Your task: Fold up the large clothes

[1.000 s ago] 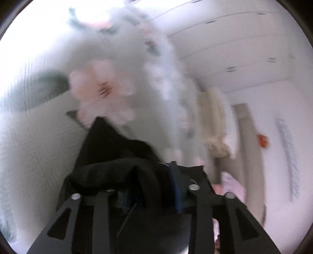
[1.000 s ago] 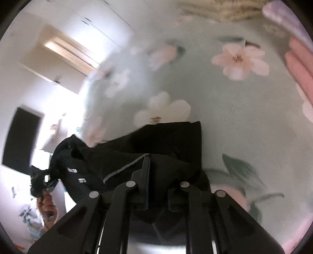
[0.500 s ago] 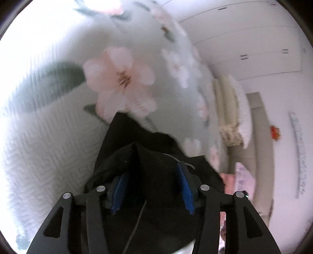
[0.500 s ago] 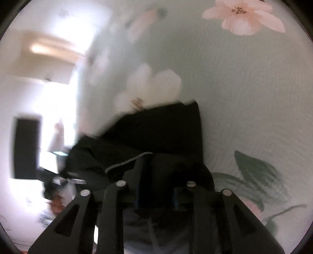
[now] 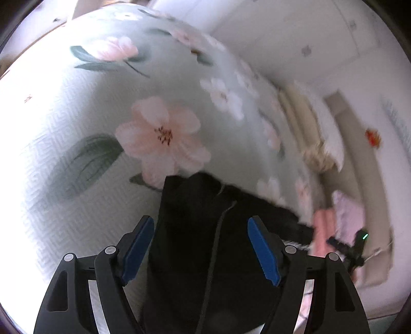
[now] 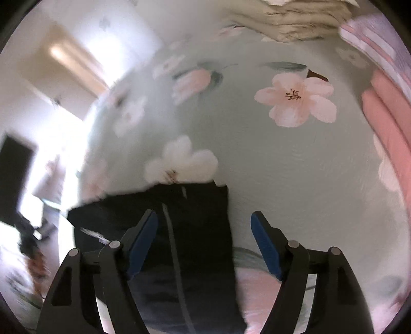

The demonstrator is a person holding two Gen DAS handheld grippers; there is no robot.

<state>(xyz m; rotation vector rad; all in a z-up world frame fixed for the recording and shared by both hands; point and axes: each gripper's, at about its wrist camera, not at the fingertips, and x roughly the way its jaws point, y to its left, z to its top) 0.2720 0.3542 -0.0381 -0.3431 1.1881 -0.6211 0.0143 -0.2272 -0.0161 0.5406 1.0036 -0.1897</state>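
A bed (image 5: 64, 195) spread with a pale green quilted cover printed with pink and white blossoms and dark leaves is seen filling most of both wrist views. A black garment (image 5: 205, 244) is laid flat on this cover, folded into a roughly rectangular shape, with a thin pale seam line running along its length. In the right wrist view the same black garment (image 6: 185, 231) is seen with one straight side edge lying against bare cover and its far edge just below a white blossom.

A stack of folded pink clothes (image 6: 385, 123) is seen toward the far right part of the bed, with a striped lilac piece (image 6: 372, 38) beyond it and beige folded bedding (image 6: 295, 23) at the far edge. In the left wrist view these are blurred at the right side of the bed.

The left hand-held gripper (image 5: 200, 246) is held over the garment with its blue-padded fingers (image 5: 136, 249) spread wide apart, nothing being clamped between them. The right hand-held gripper (image 6: 205, 239) is likewise held with its fingers (image 6: 264, 246) well apart, one over the black cloth and the other over bare cover beside the garment's edge. Whether either is touching the cloth cannot be told.
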